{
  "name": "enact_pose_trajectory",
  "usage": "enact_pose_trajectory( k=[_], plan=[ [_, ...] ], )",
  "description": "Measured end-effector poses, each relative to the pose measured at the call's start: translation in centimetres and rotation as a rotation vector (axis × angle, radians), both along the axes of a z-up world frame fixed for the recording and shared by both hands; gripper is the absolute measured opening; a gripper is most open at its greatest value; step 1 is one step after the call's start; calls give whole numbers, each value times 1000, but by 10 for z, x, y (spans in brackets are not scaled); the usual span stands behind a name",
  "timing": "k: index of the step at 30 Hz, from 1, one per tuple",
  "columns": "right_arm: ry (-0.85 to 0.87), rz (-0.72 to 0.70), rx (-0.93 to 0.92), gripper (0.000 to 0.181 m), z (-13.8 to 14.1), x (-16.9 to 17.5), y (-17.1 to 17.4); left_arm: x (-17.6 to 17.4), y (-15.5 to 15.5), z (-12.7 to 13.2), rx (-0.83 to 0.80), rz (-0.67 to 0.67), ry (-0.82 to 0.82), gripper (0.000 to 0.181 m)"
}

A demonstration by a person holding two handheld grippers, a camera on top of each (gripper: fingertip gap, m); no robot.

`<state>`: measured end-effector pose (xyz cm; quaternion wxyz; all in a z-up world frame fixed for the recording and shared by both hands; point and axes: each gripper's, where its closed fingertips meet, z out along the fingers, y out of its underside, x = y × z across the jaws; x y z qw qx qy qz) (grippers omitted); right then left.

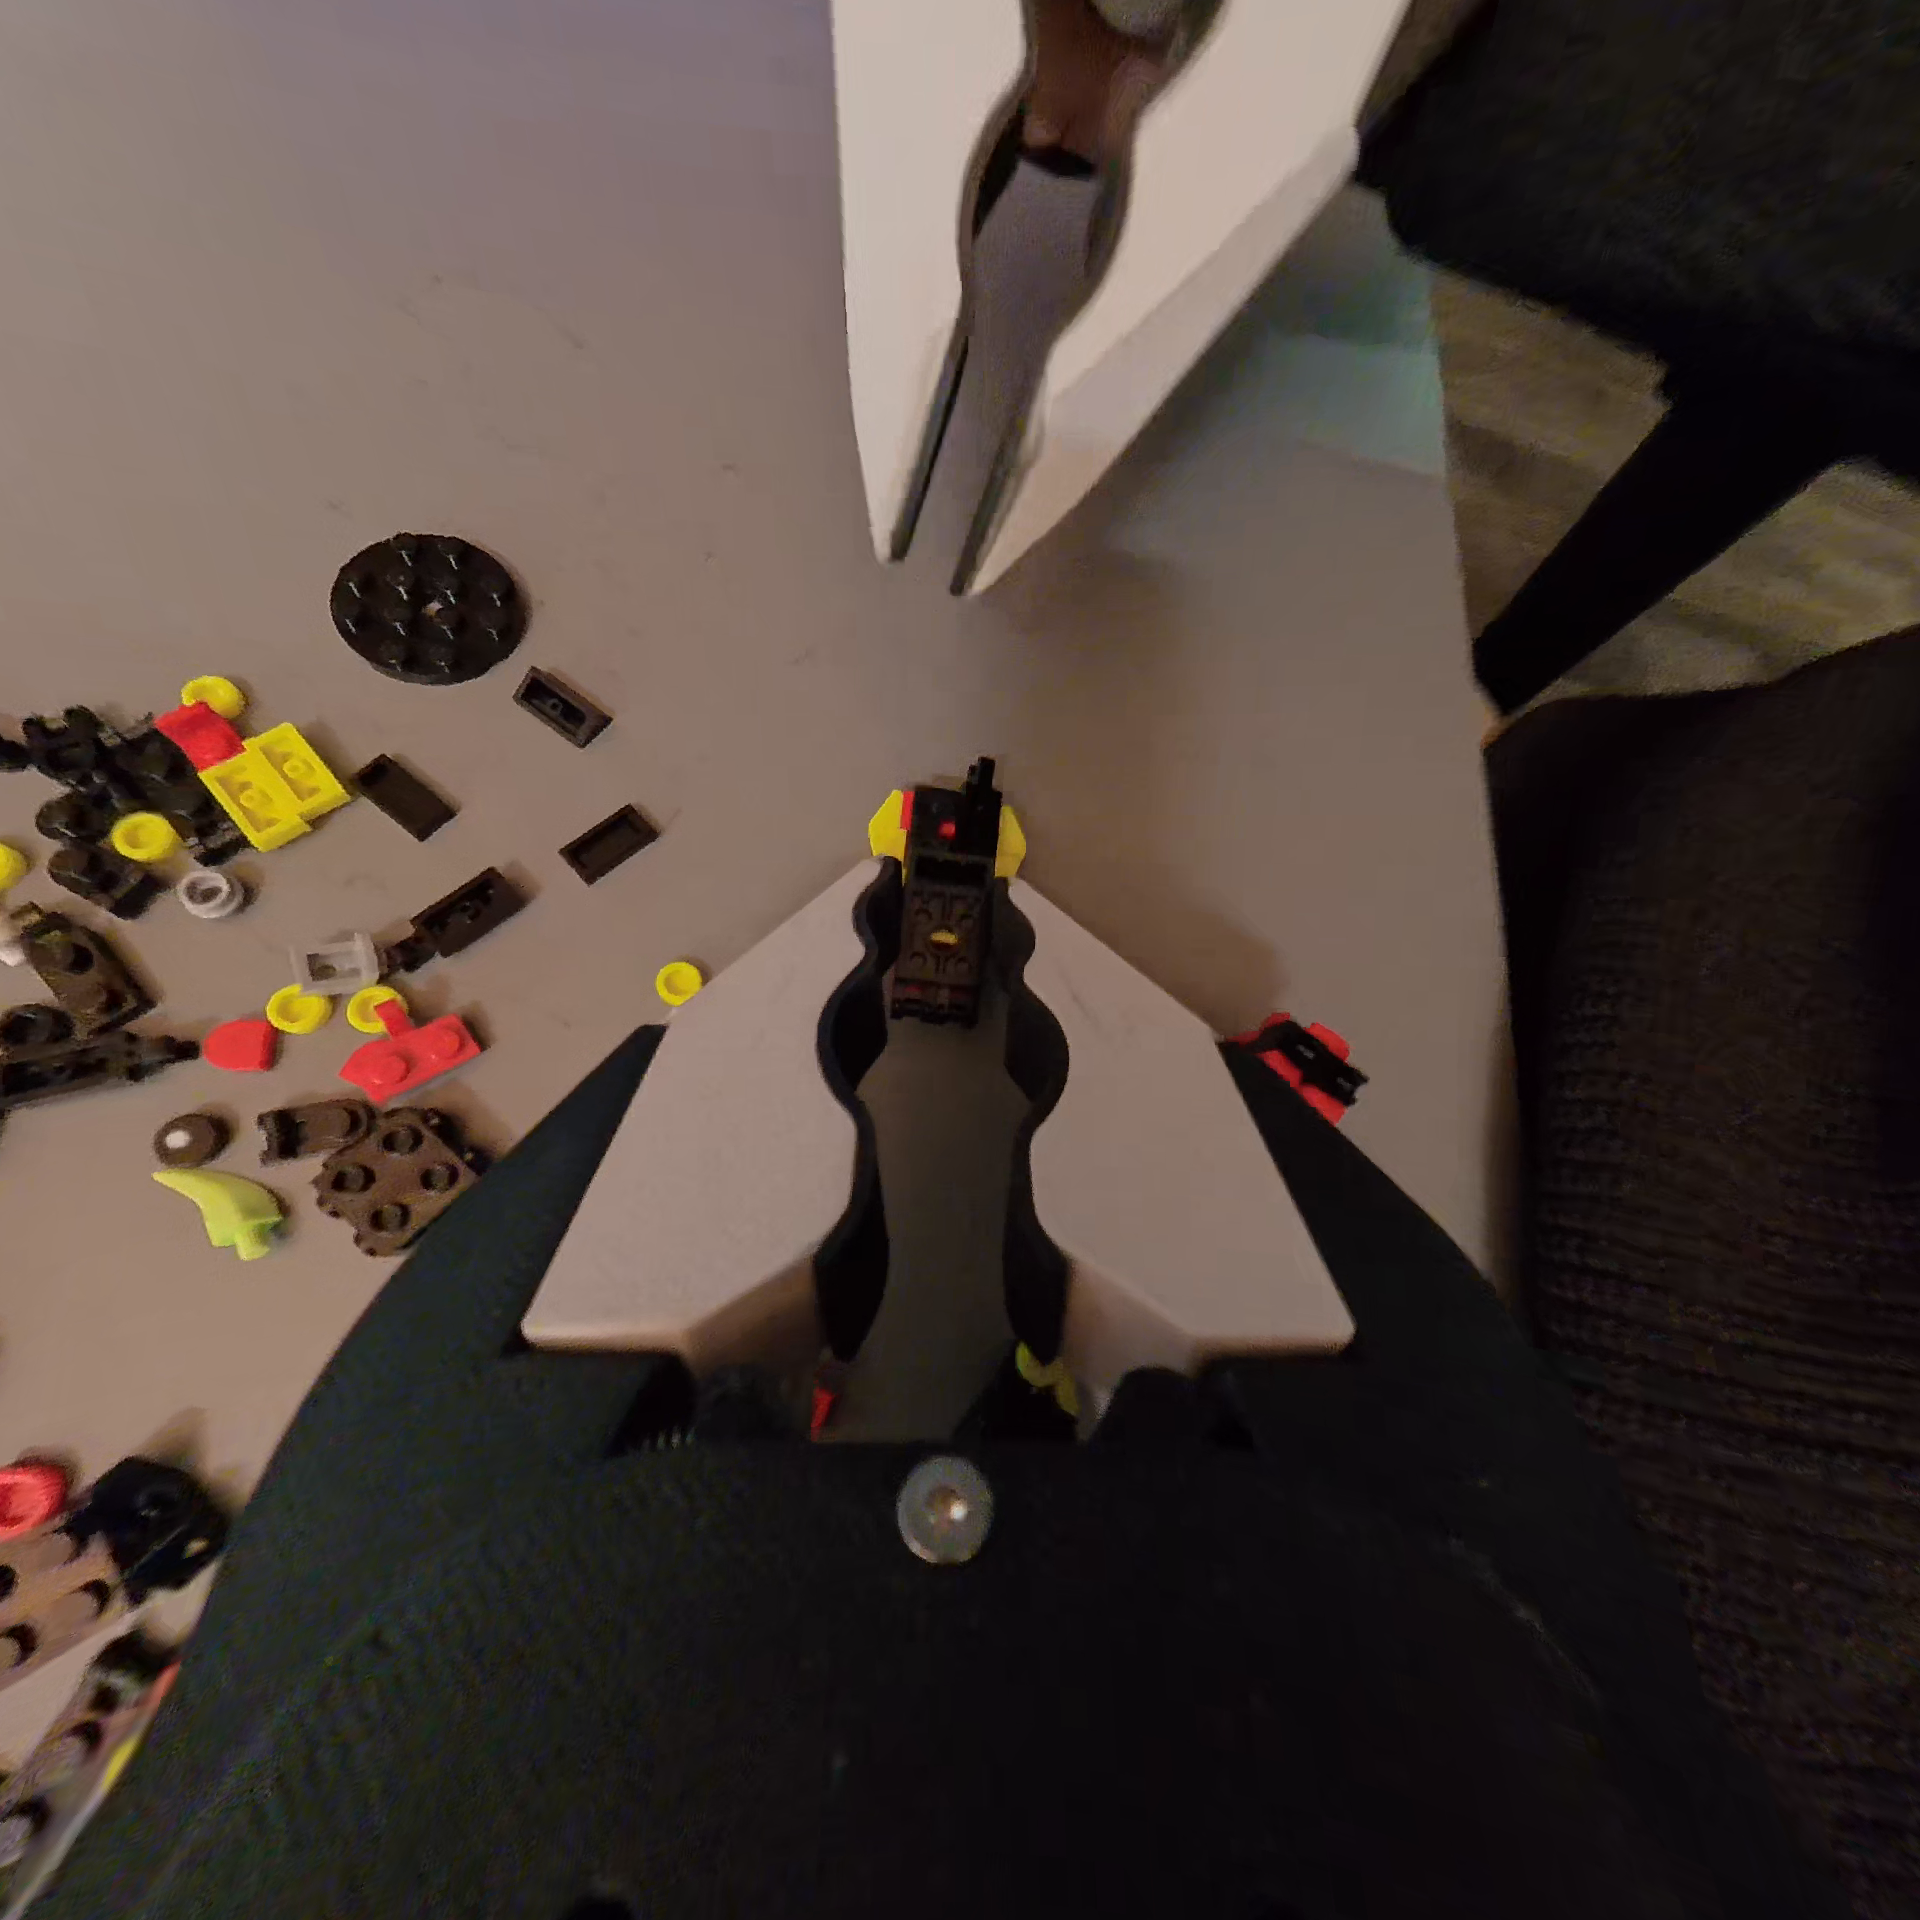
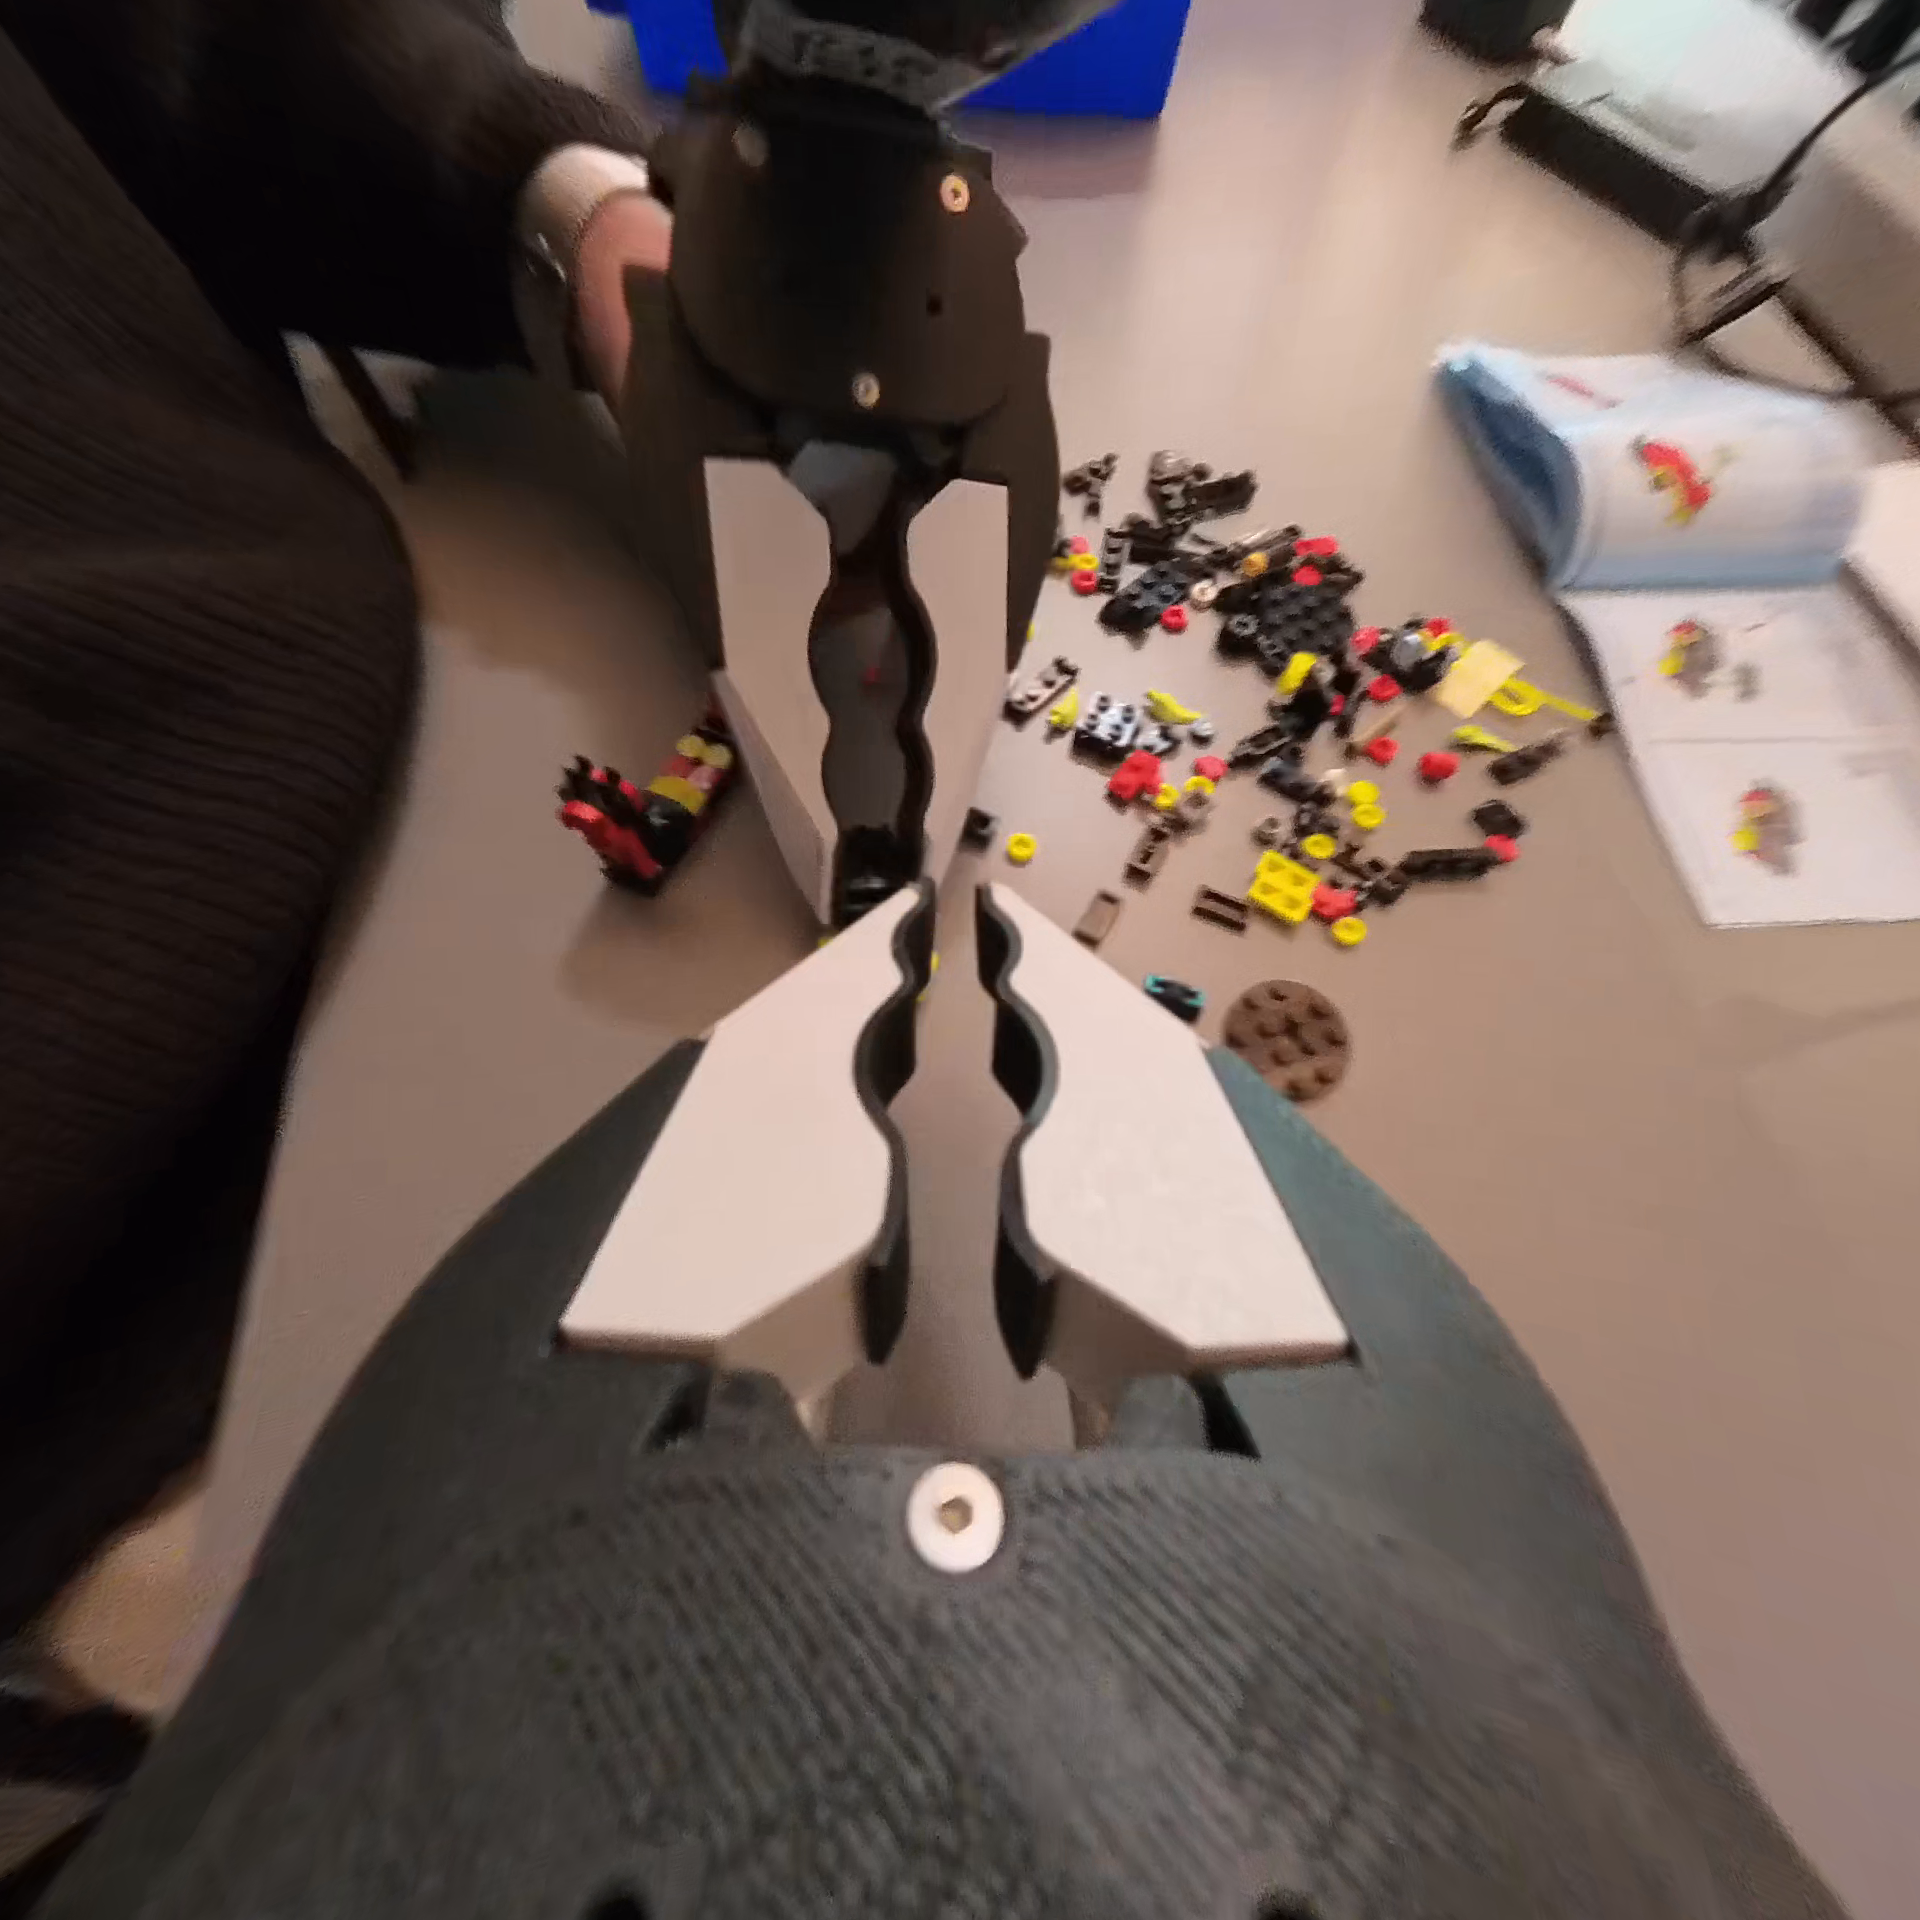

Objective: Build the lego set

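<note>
While the left claw (image 1: 940, 883) pinches a small black-and-yellow brick sub-assembly with a red dot on its top (image 1: 943, 904), the right claw (image 2: 951, 909) faces it tip to tip, its fingers a narrow gap apart with nothing visible between them. The held sub-assembly lies lengthwise between the left fingers, its long axis running along them, and its far end (a thin black peg and yellow side pieces) pokes out past the tips toward the right claw. So the piece lies straight ahead of the right claw and very near it, just over the grey surface (image 1: 416, 312).

Any added part would probably have to come from the loose pile of black, red and yellow bricks (image 2: 1288, 707), which sits off to the right claw's right side, with the round black studded plate (image 2: 1286, 1037) nearest. A second small red, black and yellow built cluster (image 2: 649, 805) rests on the surface beside the left claw.
</note>
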<state>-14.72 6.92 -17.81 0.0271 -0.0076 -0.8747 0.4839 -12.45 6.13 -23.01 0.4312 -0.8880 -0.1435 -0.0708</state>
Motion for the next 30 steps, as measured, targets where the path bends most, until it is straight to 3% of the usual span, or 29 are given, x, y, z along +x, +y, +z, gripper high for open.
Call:
enact_pose_trajectory(
  k=[1, 6, 11, 14, 23, 30],
  plan=[
    [53, 7, -1, 8, 1, 0, -2, 0, 1, 5, 41, 13, -54, 15],
    [120, 78, -64, 25, 18, 16, -14, -6, -6, 52, 366, 66, -460, 14],
    [172, 103, -136, 46, 36, 25, -18, -3, -24, 70, 508, 25, -796, 14],
    [211, 125, -131, 49, 36, 32, -25, 5, -23, 81, 570, -31, -939, 14],
    [127, 226, -183, 29, 42, 57, -33, 40, -16, 89, 537, -201, -1061, 14],
    [95, 274, -173, 16, 40, 66, -33, 43, -16, 88, 529, -219, -1104, 14]
  ],
)
